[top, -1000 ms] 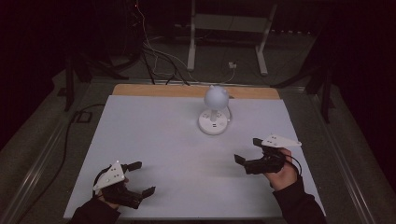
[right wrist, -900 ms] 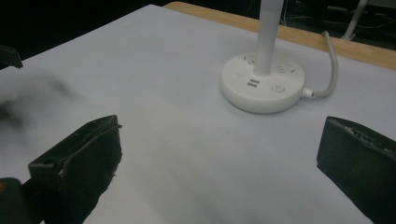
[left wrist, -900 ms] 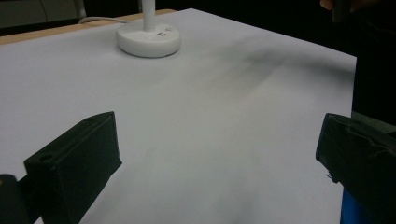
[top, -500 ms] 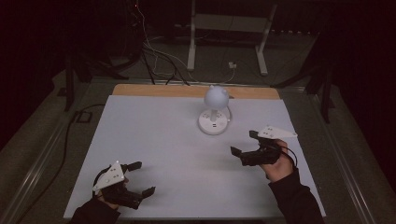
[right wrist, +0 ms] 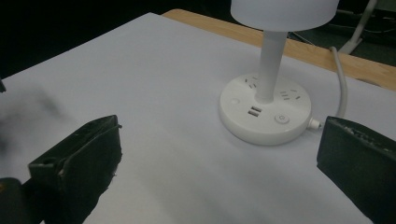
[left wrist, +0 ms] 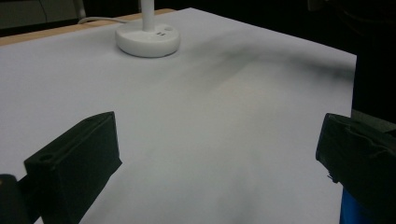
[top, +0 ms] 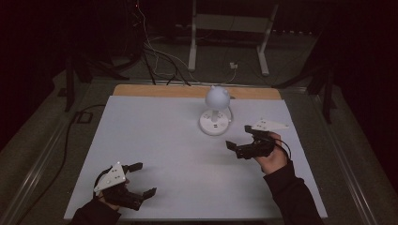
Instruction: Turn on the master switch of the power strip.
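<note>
With its jaws spread wide and nothing between them, the right gripper (top: pixel 240 144) seems to be closing on the white desk lamp (top: pixel 215 112), whose round base (right wrist: pixel 265 111) (sockets and a button on top) sits just ahead. Next likely comes pressing that button (right wrist: pixel 280 118). The left gripper (top: pixel 141 179), also gaping, hangs well back over the table (top: pixel 155 136).

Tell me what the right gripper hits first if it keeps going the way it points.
Most likely the round base of the white lamp. The right gripper, jaws open, faces it across bare table; the exact line is hard to judge.
</note>
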`<state>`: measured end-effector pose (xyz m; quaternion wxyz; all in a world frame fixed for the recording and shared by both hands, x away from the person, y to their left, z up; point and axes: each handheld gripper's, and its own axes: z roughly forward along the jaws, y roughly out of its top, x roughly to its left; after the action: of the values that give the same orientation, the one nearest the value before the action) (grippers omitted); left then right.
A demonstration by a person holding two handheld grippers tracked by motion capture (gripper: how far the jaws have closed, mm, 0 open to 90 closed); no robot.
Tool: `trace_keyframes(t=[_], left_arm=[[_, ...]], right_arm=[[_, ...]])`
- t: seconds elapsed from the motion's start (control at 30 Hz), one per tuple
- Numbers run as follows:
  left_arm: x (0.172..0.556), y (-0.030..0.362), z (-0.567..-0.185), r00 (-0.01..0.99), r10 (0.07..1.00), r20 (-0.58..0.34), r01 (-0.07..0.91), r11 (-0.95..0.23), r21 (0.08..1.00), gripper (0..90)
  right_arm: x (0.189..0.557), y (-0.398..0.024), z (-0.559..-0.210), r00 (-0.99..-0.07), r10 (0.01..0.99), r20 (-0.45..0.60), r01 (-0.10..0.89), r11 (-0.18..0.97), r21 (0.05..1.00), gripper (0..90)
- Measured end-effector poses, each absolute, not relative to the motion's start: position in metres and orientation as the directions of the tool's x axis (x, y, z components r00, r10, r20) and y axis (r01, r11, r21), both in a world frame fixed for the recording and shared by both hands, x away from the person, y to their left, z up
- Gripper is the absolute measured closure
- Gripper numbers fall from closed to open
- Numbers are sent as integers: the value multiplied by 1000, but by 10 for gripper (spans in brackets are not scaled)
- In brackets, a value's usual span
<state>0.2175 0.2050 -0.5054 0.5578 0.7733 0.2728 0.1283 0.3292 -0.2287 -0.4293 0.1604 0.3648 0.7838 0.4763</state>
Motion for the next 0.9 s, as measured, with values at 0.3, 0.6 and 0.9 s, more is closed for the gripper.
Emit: trace_keyframes(t=[0.3, 0.6, 0.9], left_arm=[[217, 205, -505, 820, 563, -104, 276, -231, 933, 1], [218, 206, -505, 819, 563, -107, 278, -227, 933, 1], [218, 206, -505, 820, 562, -106, 276, -227, 934, 2]], right_arm=[[345, -221, -432, -681, 727, 90, 427, 294, 855, 0], [359, -216, -437, -672, 734, 97, 444, 295, 846, 0], [371, -212, -443, -672, 734, 98, 454, 304, 837, 0]])
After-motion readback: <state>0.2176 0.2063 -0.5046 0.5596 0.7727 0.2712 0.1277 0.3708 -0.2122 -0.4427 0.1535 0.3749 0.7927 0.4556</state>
